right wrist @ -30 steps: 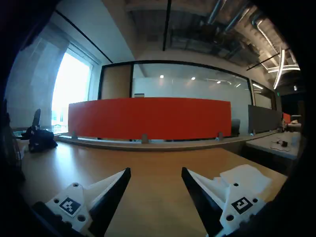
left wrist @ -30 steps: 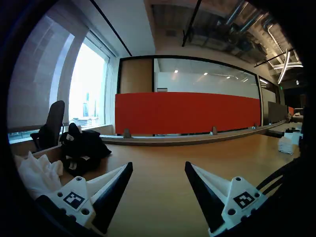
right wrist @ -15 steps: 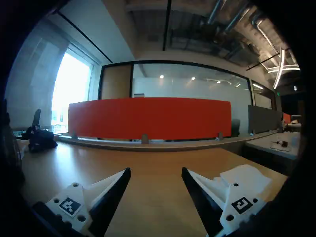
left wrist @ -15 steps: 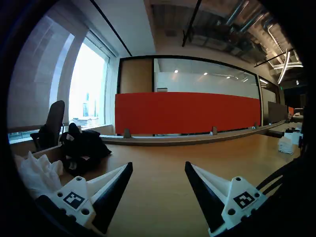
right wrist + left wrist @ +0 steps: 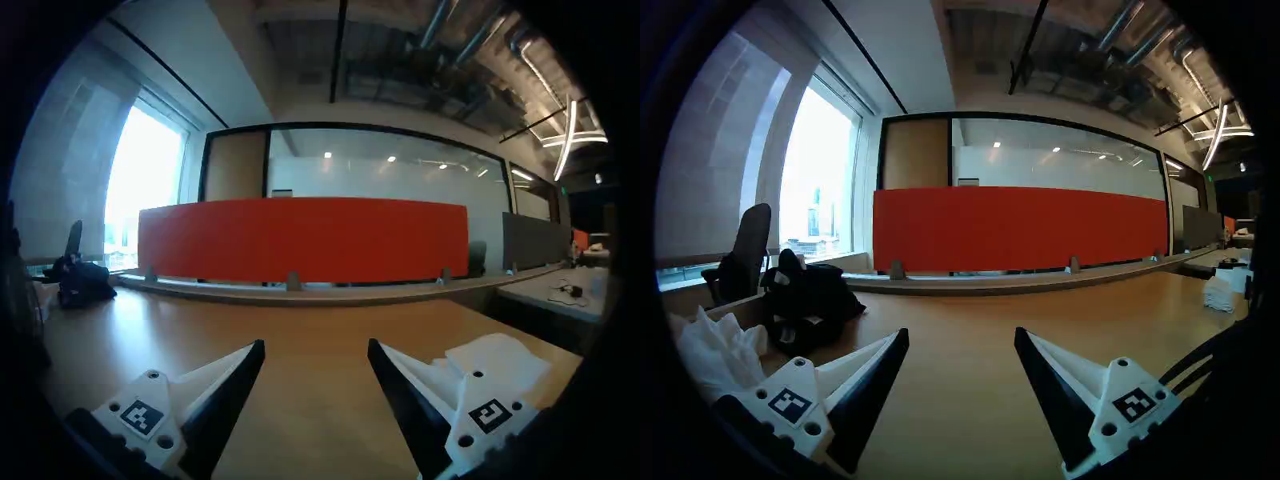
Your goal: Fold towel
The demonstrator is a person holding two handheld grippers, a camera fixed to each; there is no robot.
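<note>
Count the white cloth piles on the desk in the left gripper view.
2. A crumpled white pile lies at the left, beside the black bundle; a folded white stack sits at the far right. Others may be hidden past the edges.

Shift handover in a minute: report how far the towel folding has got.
Done: a folded white stack lies on the table by the right tongs. In hand: nothing; right tongs and left tongs hang open, empty. Left: a crumpled white cloth and a black bundle, unfolded.
</note>
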